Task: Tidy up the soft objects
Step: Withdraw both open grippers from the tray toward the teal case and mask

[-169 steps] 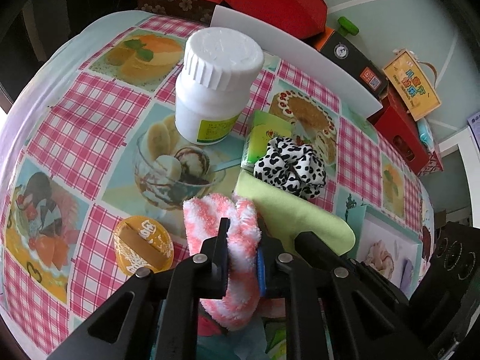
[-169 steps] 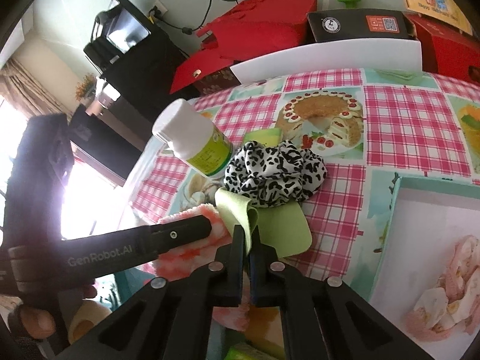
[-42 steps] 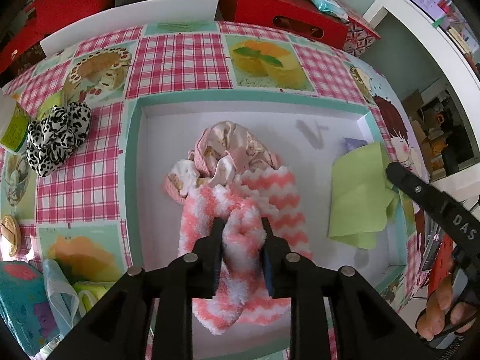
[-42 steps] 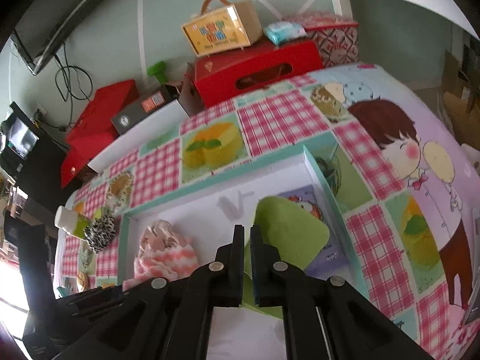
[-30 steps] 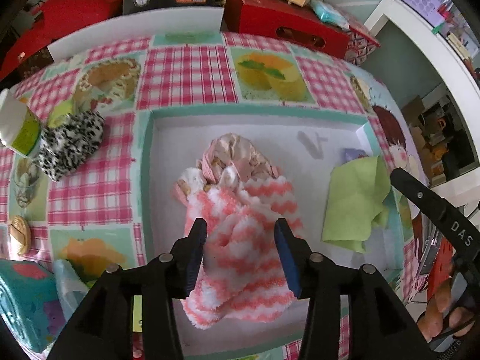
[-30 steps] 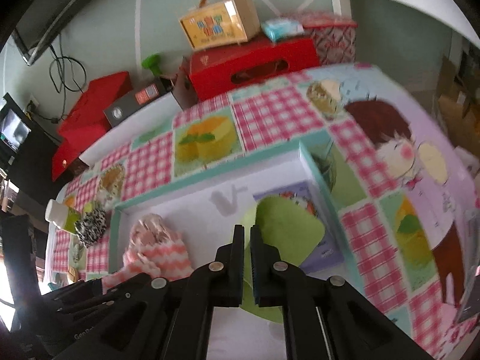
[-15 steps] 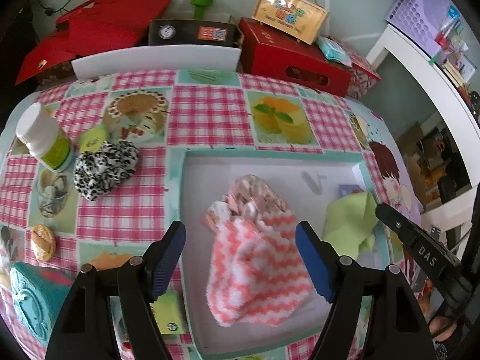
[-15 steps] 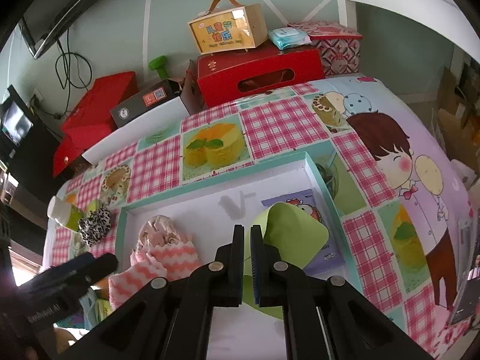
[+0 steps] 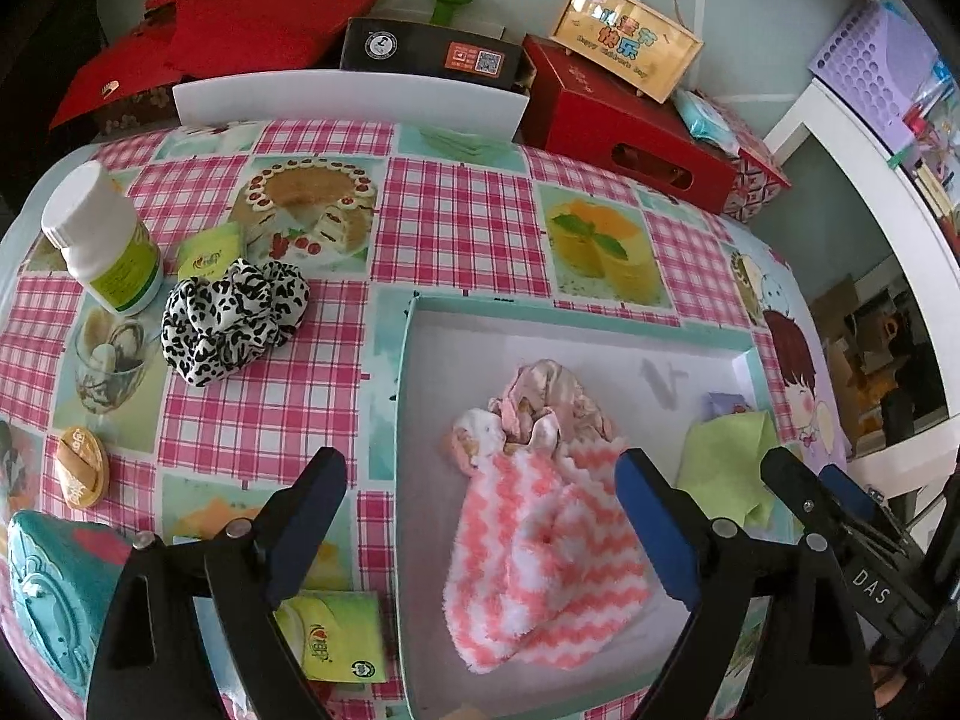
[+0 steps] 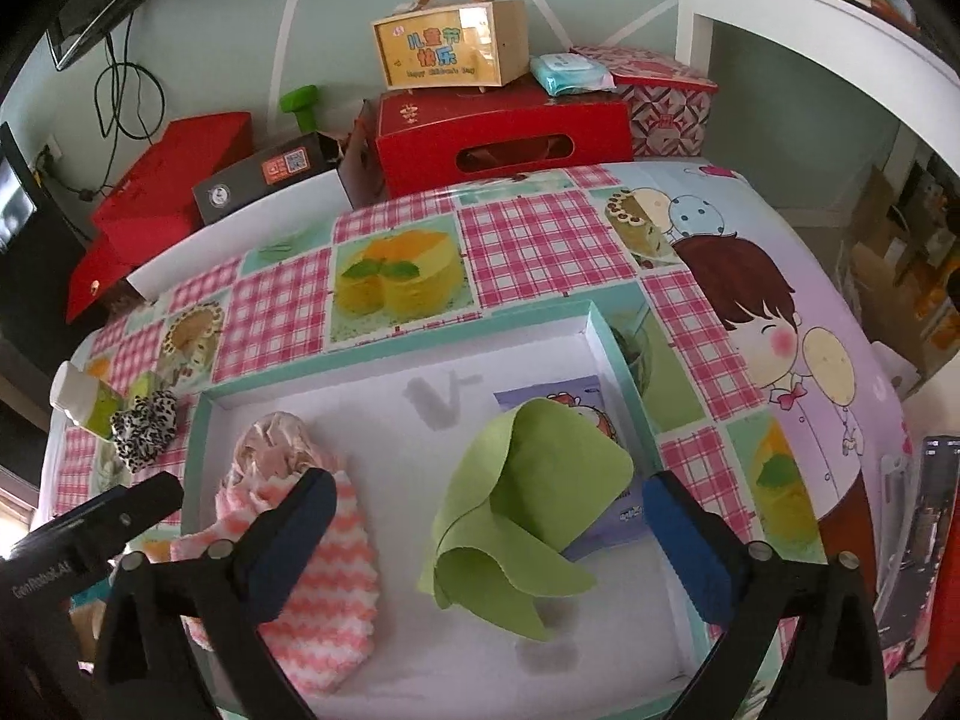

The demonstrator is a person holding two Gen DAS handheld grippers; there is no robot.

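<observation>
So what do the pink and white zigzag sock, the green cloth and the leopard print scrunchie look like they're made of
Zigzag sock: fuzzy plush knit, going by its fluffy raised pile. Green cloth: thin, smooth and matte, holding soft curled folds; probably microfiber or felt. Leopard print scrunchie: gathered woven fabric with a slight sheen, possibly satin.

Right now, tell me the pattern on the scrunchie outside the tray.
Black-and-white leopard spots on the scrunchie, clearest in the left wrist view.

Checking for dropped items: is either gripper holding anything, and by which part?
Nothing is held. Left gripper and right gripper are open; sock and green cloth lie in the tray.
</observation>
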